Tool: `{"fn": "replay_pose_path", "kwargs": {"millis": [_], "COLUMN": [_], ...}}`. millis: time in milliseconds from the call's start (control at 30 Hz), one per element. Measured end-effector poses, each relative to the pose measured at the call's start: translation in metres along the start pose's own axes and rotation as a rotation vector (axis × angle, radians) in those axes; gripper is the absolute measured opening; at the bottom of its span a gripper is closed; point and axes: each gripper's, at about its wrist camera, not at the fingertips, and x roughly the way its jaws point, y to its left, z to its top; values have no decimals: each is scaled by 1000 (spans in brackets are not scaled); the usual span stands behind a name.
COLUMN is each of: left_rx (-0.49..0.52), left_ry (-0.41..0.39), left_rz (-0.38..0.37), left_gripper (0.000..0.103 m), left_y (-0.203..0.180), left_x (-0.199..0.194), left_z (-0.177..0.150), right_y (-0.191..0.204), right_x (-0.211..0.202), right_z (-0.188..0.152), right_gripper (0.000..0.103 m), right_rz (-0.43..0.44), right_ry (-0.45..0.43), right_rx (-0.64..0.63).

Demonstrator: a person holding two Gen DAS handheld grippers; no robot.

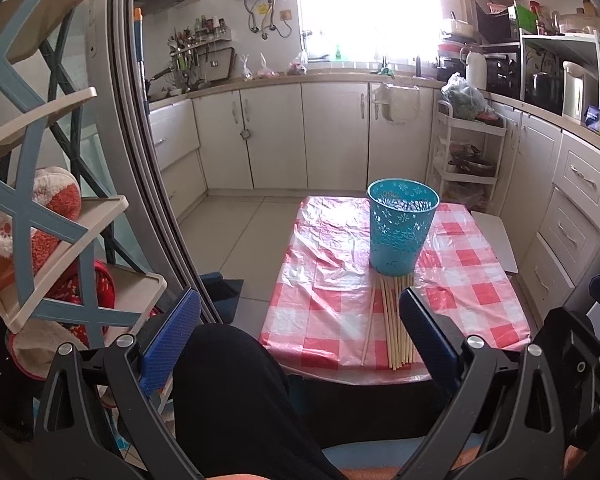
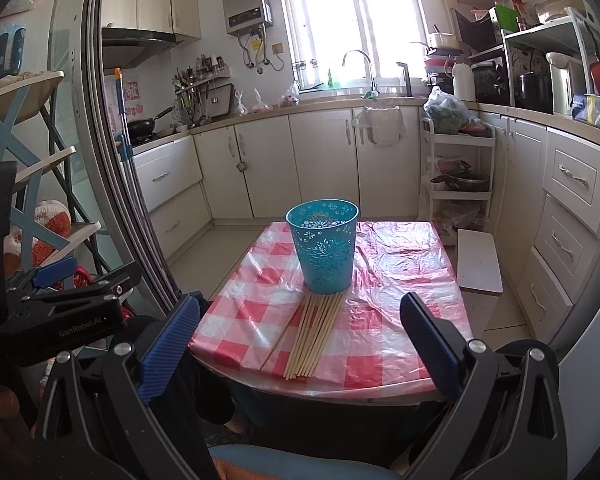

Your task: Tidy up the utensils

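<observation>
Both tongs are held back from the table with their fingers spread wide and nothing between them: the left gripper [image 1: 300, 328] hangs over the person's dark-clothed knee [image 1: 236, 392], and the right gripper [image 2: 300, 328] faces the near edge of the table [image 2: 340, 394]. In the right wrist view the left gripper's black body shows at the far left, low down.

A bundle of pale wooden chopsticks [image 2: 312, 336] lies flat on the near half of the table, side by side, with one stick lying slightly apart on the left. Their far ends reach the foot of a blue perforated cup [image 2: 323, 246], which stands upright just behind them; whether they touch it I cannot tell. In the left wrist view the same chopsticks [image 1: 392, 320] lie partly behind that gripper's right finger, and the cup [image 1: 400, 226] stands beyond them.

A red and white checked plastic cloth [image 2: 396, 288] covers the table. Around it are white kitchen cabinets [image 2: 324, 160], a rolling shelf cart [image 2: 458, 176] to the right, and a bright window [image 2: 340, 20] over the sink.
</observation>
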Motion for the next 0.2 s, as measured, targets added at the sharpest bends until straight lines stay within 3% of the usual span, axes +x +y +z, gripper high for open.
{"fn": "replay_pose_path", "kwargs": {"millis": [67,200], "left_rx": [5,13], "left_ry": [45,50], "left_rz": [-18,-20], "left_gripper": [96,96], "left_y": [-1,-2], "left_x": [7,9], "left_z": [-1,-3], "right_y": [-1,-2], "right_x": [0,2], "right_z": [0,-1], "right_gripper": [96,96], "right_rz": [-2,-3], "right_ry": [0,5], "right_rx": [1,4]}}
